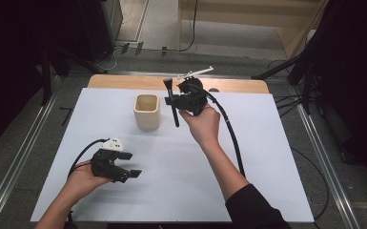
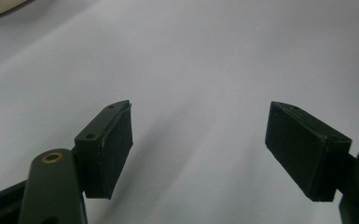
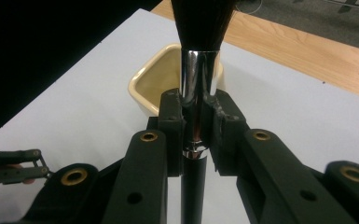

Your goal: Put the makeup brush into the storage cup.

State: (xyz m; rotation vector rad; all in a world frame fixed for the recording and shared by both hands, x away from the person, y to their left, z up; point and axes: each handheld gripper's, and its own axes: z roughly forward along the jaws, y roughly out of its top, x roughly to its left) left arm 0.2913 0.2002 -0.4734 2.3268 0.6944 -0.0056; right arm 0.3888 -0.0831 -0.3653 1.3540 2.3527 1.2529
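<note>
A black makeup brush (image 1: 172, 102) with a silver ferrule (image 3: 196, 88) is held upright, bristles up, by my right gripper (image 1: 175, 101), which is shut on it. The gripper hangs above the table just right of a cream square cup (image 1: 147, 111), whose open mouth (image 3: 161, 79) lies behind the brush in the right gripper view. My left gripper (image 1: 129, 168) rests low at the front left of the table, open, with nothing between its pads (image 2: 109, 149).
A white sheet (image 1: 181, 181) covers most of the table; a wooden strip (image 1: 124, 82) shows at the far edge. A black cable (image 1: 231, 133) trails from the right gripper over the sheet. A metal rail (image 1: 19, 157) runs along the left side.
</note>
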